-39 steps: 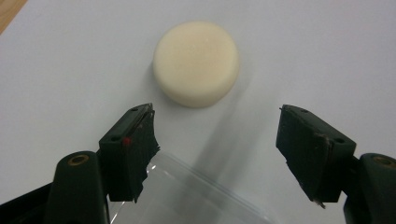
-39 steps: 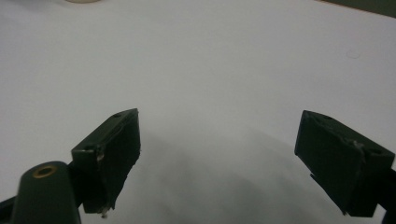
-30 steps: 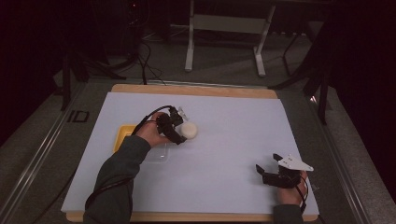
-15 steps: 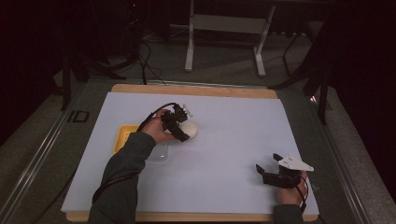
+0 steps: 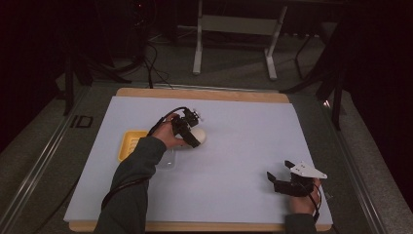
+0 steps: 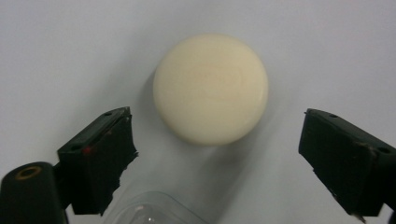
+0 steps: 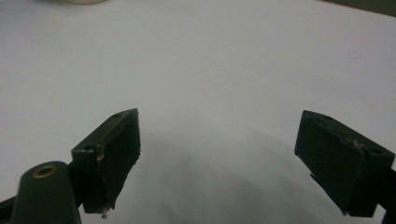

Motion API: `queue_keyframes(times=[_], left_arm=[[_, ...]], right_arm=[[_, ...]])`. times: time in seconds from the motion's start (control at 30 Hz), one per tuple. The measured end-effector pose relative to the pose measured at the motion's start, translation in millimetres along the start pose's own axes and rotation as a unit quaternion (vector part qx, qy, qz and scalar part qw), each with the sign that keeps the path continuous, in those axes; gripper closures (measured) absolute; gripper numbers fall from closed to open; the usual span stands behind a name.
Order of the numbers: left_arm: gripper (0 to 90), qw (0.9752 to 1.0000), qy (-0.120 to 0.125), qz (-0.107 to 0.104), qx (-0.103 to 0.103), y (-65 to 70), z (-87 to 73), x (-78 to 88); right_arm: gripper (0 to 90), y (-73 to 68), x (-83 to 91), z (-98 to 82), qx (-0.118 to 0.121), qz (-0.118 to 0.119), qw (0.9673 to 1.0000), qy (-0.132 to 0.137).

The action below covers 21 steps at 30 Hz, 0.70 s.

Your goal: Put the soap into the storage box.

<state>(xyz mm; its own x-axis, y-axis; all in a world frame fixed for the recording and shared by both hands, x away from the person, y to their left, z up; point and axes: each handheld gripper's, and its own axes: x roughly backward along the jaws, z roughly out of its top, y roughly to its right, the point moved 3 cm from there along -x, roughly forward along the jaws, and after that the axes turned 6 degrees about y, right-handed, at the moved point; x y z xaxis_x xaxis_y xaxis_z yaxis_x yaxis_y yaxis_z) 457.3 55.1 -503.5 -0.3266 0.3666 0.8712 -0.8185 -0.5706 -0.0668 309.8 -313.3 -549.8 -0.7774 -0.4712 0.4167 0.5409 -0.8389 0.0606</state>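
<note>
White sheet [image 5: 243, 161] spread over wooden table [image 5: 204, 93]. Yellow tray [image 5: 130, 144] placed left of centre, clear lid [image 5: 165, 161] beside it. Cream round soap [image 6: 211, 87] laid on sheet, just ahead of left gripper [image 6: 215, 161]; 2 jaws just opened wide, soap untouched. Right gripper [image 5: 278, 179] held wide, nothing between jaws, well apart from soap.

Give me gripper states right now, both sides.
Left gripper: jaws just opened, wide apart, round cream soap lying free on the table ahead of them.
Right gripper: open, holding nothing.
</note>
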Motion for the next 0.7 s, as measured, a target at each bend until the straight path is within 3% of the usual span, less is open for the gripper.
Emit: queue_keyframes(times=[0.3, 0.37, 0.5, 0.7], left_arm=[[10.5, 1.0000, 0.004, 0.003, 0.008, -1.4, 12.0, -13.7], [10.5, 0.9998, 0.004, -0.001, 0.017, -1.5, 13.3, -19.8], [10.6, 0.9995, -0.003, -0.017, 0.026, -1.2, 10.9, -29.2], [12.7, 0.9992, -0.007, -0.016, 0.035, -2.4, 8.2, -37.8]], right_arm=[[14.2, 0.3, 0.5, 0.0, -0.002, 0.000, 1.0000, 0.003], [14.2, 0.5, 0.6, 0.0, -0.002, 0.001, 1.0000, 0.003], [14.2, 0.7, 0.8, 0.0, -0.004, 0.001, 1.0000, 0.004], [14.2, 0.9, 0.8, 0.1, -0.005, 0.003, 1.0000, 0.005]])
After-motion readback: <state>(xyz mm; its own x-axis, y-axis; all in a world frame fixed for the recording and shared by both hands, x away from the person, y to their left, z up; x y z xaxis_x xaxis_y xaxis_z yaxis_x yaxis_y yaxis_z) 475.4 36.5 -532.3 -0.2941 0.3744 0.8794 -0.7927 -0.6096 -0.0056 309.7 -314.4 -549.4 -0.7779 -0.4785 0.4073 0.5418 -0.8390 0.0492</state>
